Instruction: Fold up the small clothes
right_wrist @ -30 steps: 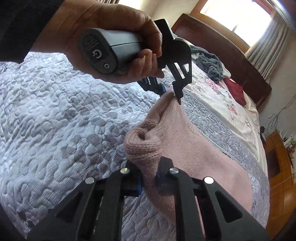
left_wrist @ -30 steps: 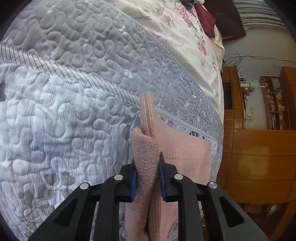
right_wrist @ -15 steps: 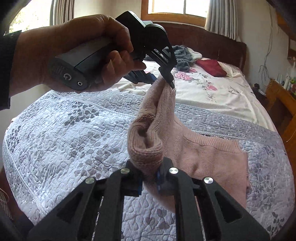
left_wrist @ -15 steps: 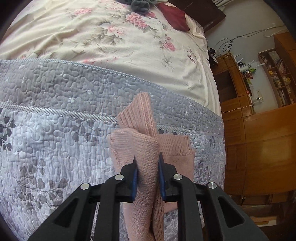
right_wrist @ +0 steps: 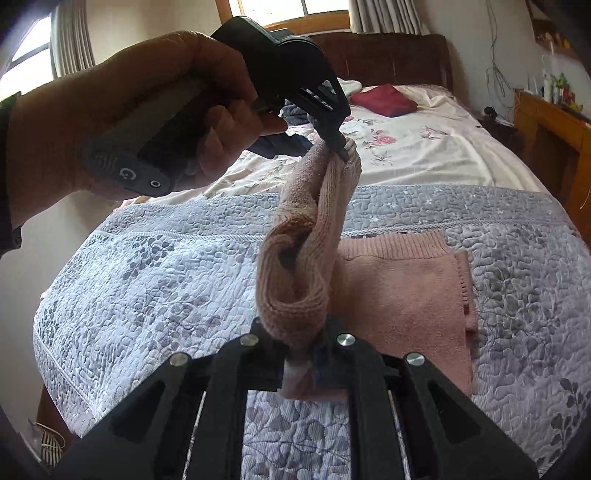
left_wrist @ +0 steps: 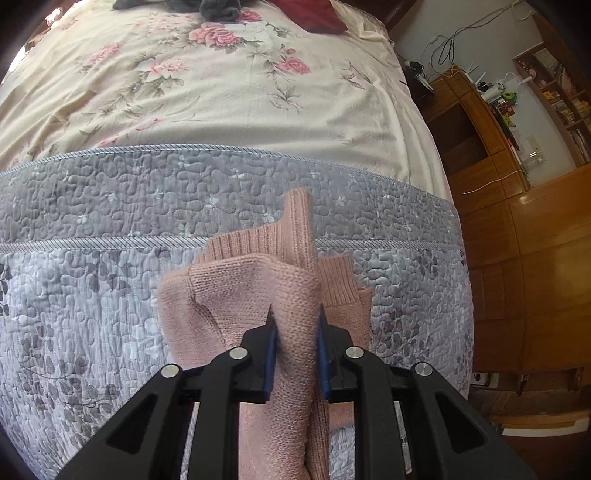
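Observation:
A small pink knit sweater (right_wrist: 402, 295) lies partly on the grey quilted bedspread (right_wrist: 147, 280), its left edge lifted into a hanging fold (right_wrist: 306, 236). My right gripper (right_wrist: 306, 350) is shut on the near end of that fold. Held in a hand, my left gripper (right_wrist: 341, 149) is shut on the far end, above the bed. From the left wrist, the pink sweater (left_wrist: 236, 295) bunches between the fingers of the left gripper (left_wrist: 295, 354), with a ribbed cuff (left_wrist: 299, 221) sticking up beyond.
A cream floral sheet (left_wrist: 207, 96) covers the far half of the bed, with a dark red cloth (right_wrist: 384, 99) and grey garments (left_wrist: 218, 7) near the wooden headboard (right_wrist: 391, 59). Wooden cabinets (left_wrist: 517, 258) stand along the bed's right side.
Both grippers have swung the lifted sweater edge round and over toward the right, so the fold now hangs above the flat part. The left wrist view has tilted toward the head of the bed.

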